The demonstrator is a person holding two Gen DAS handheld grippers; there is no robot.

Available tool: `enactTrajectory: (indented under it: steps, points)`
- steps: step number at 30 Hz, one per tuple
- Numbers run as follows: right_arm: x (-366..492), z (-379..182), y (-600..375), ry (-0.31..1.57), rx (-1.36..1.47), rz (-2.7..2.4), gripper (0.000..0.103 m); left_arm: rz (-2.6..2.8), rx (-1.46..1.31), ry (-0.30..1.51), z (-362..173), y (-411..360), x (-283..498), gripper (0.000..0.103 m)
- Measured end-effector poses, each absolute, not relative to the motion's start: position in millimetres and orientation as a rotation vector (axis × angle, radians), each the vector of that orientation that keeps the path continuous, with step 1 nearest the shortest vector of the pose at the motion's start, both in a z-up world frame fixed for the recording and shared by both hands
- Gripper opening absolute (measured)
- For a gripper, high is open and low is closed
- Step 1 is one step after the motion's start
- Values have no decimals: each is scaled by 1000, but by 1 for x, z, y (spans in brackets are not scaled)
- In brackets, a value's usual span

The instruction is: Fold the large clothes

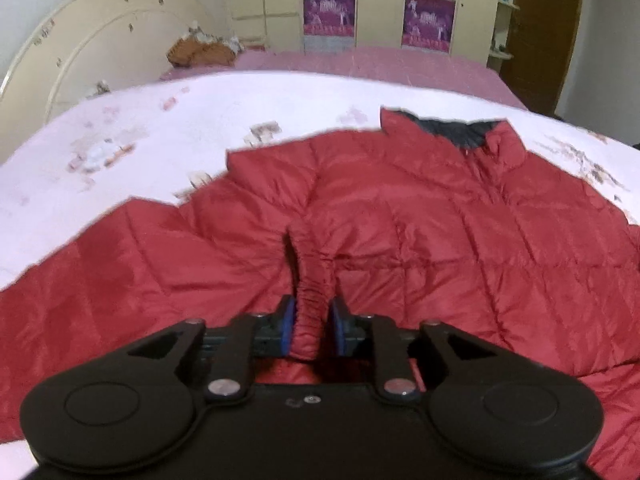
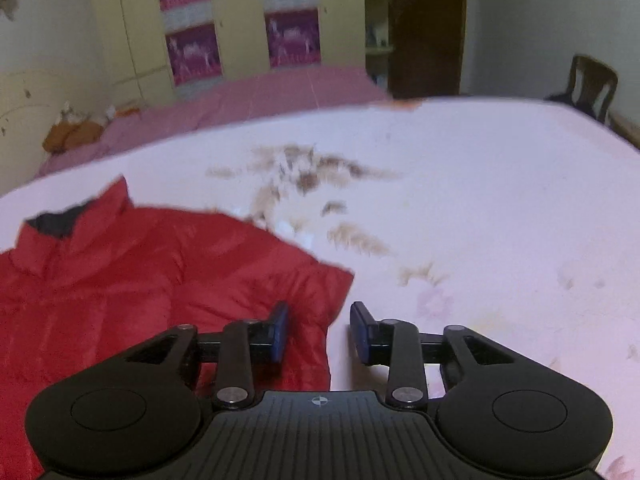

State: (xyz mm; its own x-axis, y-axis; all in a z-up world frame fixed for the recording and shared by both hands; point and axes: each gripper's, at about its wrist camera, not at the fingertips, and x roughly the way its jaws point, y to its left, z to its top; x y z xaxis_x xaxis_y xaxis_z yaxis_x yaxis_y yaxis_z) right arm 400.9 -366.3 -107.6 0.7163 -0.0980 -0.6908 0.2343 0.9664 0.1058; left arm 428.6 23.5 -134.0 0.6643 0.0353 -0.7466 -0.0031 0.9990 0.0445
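Observation:
A red quilted puffer jacket (image 1: 420, 232) lies spread on the white patterned bedsheet (image 1: 160, 132), collar with dark lining at the far end. My left gripper (image 1: 313, 328) is shut on the jacket's elastic sleeve cuff (image 1: 310, 308), which stands up between the blue pads. In the right wrist view the jacket (image 2: 120, 292) lies at the left. My right gripper (image 2: 319, 332) is open and empty, just above the jacket's right edge; its left finger is over the red fabric, its right finger over the sheet.
A pink bedcover (image 1: 360, 64) lies beyond the sheet. A cream headboard (image 1: 80, 48) stands at the left with a brown stuffed item (image 1: 204, 50) near it. A wardrobe (image 2: 240, 32), a dark door (image 2: 426, 28) and a wooden chair (image 2: 588, 84) stand behind.

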Motion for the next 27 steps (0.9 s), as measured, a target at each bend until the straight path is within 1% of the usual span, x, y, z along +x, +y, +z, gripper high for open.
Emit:
enactTrajectory:
  steps: [3, 7, 9, 10, 14, 16, 20, 22, 24, 27]
  points:
    - [393, -93, -356, 704, 194, -150, 34, 21, 55, 788, -120, 21, 419, 22]
    - [391, -95, -332, 732, 183, -76, 34, -45, 46, 780, -113, 8, 415, 22]
    - [388, -102, -318, 755, 166, -46, 34, -67, 51, 805, -120, 1, 417, 22]
    - [387, -106, -312, 766, 154, -36, 34, -72, 60, 831, -126, -2, 420, 24]
    - [386, -126, -296, 814, 80, -15, 34, -49, 67, 885, -145, 0, 428, 24]
    - [385, -129, -291, 818, 41, -24, 34, -48, 61, 891, -146, 2, 429, 24]
    - [375, -117, -280, 797, 74, 14, 34, -47, 60, 896, -147, 3, 428, 24]
    - [374, -127, -271, 833, 35, 20, 34, -46, 65, 896, -146, 3, 427, 24]
    - [373, -134, -266, 829, 8, 12, 34, -44, 68, 900, -145, 2, 428, 24]
    - [378, -130, -263, 861, 14, -14, 34, -40, 70, 914, -142, 2, 428, 24]
